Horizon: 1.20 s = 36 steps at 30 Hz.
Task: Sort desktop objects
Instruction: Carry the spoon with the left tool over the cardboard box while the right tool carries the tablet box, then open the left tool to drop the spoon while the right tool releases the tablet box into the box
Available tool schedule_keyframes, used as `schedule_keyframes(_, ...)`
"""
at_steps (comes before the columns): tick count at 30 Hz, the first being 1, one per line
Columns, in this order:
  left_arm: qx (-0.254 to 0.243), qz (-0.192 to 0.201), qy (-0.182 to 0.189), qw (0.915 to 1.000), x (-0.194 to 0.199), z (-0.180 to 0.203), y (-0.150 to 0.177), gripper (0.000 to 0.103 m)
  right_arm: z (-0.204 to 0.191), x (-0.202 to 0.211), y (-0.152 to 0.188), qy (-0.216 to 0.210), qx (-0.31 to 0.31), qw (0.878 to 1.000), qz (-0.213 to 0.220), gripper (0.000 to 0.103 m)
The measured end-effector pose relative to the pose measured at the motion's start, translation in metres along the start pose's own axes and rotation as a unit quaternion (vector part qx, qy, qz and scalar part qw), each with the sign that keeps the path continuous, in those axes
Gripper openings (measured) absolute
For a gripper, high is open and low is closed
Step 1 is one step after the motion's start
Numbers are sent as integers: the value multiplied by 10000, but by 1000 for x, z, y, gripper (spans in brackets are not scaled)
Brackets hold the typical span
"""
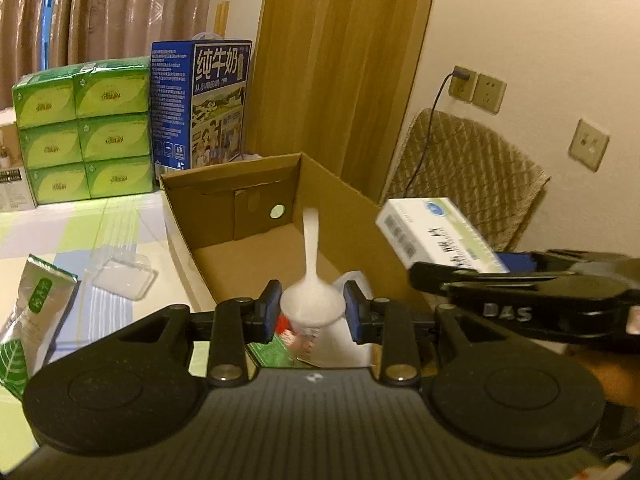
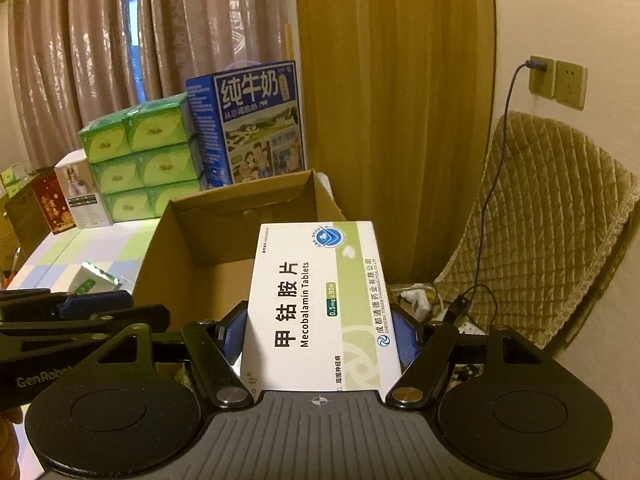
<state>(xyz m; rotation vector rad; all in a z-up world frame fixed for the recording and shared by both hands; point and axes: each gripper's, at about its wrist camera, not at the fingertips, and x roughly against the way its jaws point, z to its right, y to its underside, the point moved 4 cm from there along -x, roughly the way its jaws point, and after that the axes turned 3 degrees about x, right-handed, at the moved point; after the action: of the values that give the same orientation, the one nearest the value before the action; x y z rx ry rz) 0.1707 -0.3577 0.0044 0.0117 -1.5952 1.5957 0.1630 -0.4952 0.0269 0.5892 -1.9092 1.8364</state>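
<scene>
A white plastic spoon [image 1: 310, 248] stands blurred between the blue pads of my left gripper [image 1: 312, 312]. Its bowl is level with the pads and its handle points up over the open cardboard box [image 1: 256, 208]. The pads do not visibly press on the spoon, so the gripper reads as open. My right gripper [image 2: 320, 336] is shut on a white and green medicine box [image 2: 316, 304], held flat above the near right corner of the cardboard box [image 2: 224, 240]. The left wrist view shows that medicine box [image 1: 432, 232] at the right, over the box's right wall. The cardboard box's floor looks bare.
Green tissue packs [image 1: 84, 132] and a blue milk carton [image 1: 200, 104] stand behind the box. A silver-green packet [image 1: 32, 312] and a clear plastic tray [image 1: 124, 276] lie on the checked tablecloth to the left. A quilted chair [image 2: 540, 220] and a plugged-in cable [image 2: 500, 152] are on the right.
</scene>
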Motion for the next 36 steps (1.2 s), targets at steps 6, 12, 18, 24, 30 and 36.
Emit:
schedule_keyframes(6, 39, 34, -134, 9999, 0, -14, 6, 33, 0, -5, 6, -16, -16, 10000, -66, 68)
schedule_keyframes(12, 282, 92, -233, 9993, 17, -32, 14, 33, -13, -11, -1, -145, -38, 9999, -70, 68)
schedule_keyframes(18, 463, 204, -302, 9983, 36, -46, 15, 36, -28, -25, -21, -425, 54, 9989, 203, 82)
schedule_keyframes(24, 533, 227, -500, 9971, 50, -61, 18, 50, -29, -13, -16, -377, -104, 9988, 309, 88)
schedule_keyframes(30, 814, 253, -676, 9941, 69, -76, 32, 60, -30, 21, 14, -296, -421, 9985, 211, 88)
schedule_keyframes(36, 935, 227, -770, 9924, 93, -84, 50, 67, -42, 62, 40, -269, -803, 9962, 193, 93)
